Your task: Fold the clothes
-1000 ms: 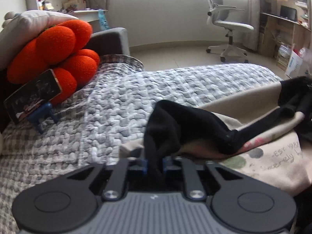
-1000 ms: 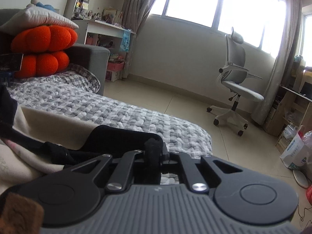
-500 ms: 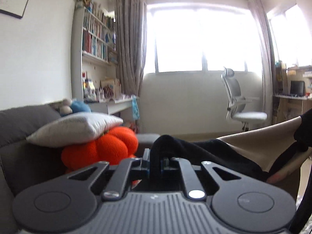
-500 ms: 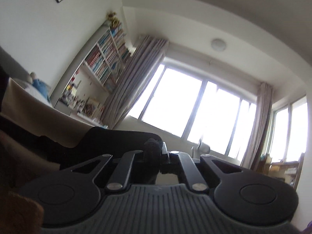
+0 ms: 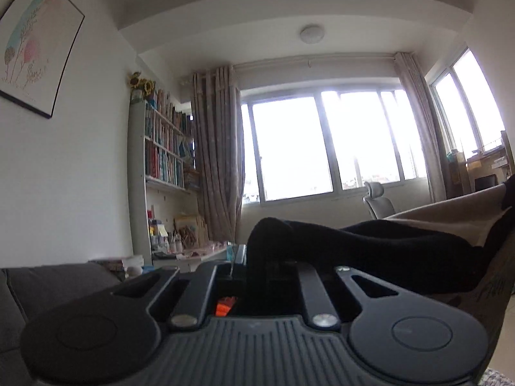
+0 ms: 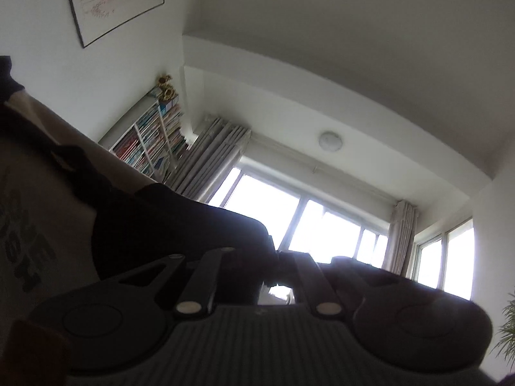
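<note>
- The setting is a bright room: a wide window [image 5: 322, 148] with a grey curtain [image 5: 219, 160] beside it, a bookshelf [image 5: 164, 157] against the white wall, a framed picture [image 5: 32, 45] high up, and a ceiling lamp [image 6: 331, 141]. A grey sofa [image 5: 48, 286] shows low in the left wrist view, and an office chair [image 5: 378, 201] stands under the window.
- The left claw [image 5: 257, 268] is clamped on a black sleeve [image 5: 338, 241] of the garment; the dark cloth bunches between its fingers and runs off to the right.
- The right claw [image 6: 267, 257] is likewise pinched tight on the other black sleeve [image 6: 167, 222], with cloth running away to the left.
- The shirt [image 6: 35, 193], beige with dark lettering and black sleeves, hangs in the air between the two claws. No part of it is seen resting on a surface, though its lower part is out of view.
- As I judge it, the task is at an early stage: the shirt is picked up and spread by its sleeves, but no fold can be seen in it.
- What is probably left: lay it flat, turn the sleeves in, fold the body, and set it down neatly. Whether other clothes wait cannot be told.
</note>
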The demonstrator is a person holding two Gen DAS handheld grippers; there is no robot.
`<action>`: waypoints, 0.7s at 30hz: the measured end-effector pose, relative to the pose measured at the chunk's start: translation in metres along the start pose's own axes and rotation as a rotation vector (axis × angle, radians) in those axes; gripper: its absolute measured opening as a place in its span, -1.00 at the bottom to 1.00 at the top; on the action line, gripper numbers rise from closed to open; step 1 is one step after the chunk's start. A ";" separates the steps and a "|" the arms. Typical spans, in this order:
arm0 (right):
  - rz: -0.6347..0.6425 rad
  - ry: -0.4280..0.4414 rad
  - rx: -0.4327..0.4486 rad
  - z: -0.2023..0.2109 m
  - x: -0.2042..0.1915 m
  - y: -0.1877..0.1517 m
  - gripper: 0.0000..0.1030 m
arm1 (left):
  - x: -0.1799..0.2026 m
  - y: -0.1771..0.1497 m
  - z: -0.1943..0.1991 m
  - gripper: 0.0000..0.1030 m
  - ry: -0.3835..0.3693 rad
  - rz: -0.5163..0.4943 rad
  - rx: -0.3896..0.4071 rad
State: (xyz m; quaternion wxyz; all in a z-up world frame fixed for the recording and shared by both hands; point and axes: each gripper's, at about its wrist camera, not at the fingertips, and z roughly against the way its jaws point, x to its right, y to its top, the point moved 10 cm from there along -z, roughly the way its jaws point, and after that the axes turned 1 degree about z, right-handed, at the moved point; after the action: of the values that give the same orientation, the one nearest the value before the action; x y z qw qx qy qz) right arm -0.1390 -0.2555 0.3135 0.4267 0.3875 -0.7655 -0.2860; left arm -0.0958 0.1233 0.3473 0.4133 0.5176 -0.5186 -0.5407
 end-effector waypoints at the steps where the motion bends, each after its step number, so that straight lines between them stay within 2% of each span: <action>1: 0.005 0.023 -0.036 -0.007 -0.009 -0.016 -0.91 | 0.003 -0.022 -0.019 -0.81 0.008 -0.020 -0.049; 3: 0.004 0.104 -0.163 -0.036 -0.047 -0.074 -0.91 | 0.011 -0.079 -0.064 -0.81 0.023 -0.047 -0.178; 5: -0.001 0.189 -0.312 -0.071 -0.089 -0.140 -0.91 | 0.014 -0.149 -0.125 -0.81 0.024 -0.018 -0.347; 7: -0.005 0.253 -0.507 -0.106 -0.130 -0.215 -0.91 | 0.017 -0.224 -0.189 -0.80 0.002 0.016 -0.521; 8: 0.010 0.281 -0.657 -0.122 -0.156 -0.262 -0.91 | 0.018 -0.264 -0.219 -0.73 -0.004 0.028 -0.610; 9: 0.046 0.318 -0.793 -0.128 -0.178 -0.303 -0.80 | 0.019 -0.303 -0.241 -0.71 0.003 0.040 -0.716; 10: 0.077 0.343 -0.833 -0.124 -0.191 -0.321 -0.75 | 0.020 -0.338 -0.252 -0.69 0.017 0.047 -0.820; 11: 0.108 0.366 -0.867 -0.120 -0.203 -0.337 -0.71 | 0.021 -0.351 -0.255 -0.69 0.019 0.050 -0.851; 12: 0.139 0.390 -0.901 -0.116 -0.216 -0.354 -0.66 | 0.022 -0.352 -0.254 -0.68 0.012 0.052 -0.835; 13: 0.148 0.383 -0.881 -0.114 -0.215 -0.355 -0.56 | 0.022 -0.353 -0.253 -0.67 0.006 0.053 -0.820; 14: 0.133 0.378 -0.871 -0.110 -0.212 -0.353 -0.32 | 0.023 -0.354 -0.253 -0.66 0.000 0.055 -0.804; 15: 0.116 0.372 -0.862 -0.106 -0.208 -0.351 -0.28 | 0.023 -0.355 -0.252 -0.56 -0.007 0.057 -0.789; 16: 0.088 0.367 -0.869 -0.106 -0.201 -0.353 -0.28 | 0.024 -0.352 -0.252 -0.43 -0.015 0.061 -0.775; 19: -0.017 0.368 -0.882 -0.105 -0.192 -0.350 -0.28 | 0.024 -0.337 -0.254 -0.36 -0.041 0.078 -0.739; 21: -0.042 0.464 -0.840 -0.108 -0.211 -0.333 -0.28 | 0.035 -0.331 -0.250 -0.35 -0.079 0.011 -0.718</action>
State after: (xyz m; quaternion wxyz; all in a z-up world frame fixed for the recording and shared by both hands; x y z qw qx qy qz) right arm 0.1423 -0.2682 0.0175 0.7000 0.2506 -0.4603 -0.4850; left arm 0.1768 0.0958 0.0343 0.5513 0.3151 -0.3139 -0.7058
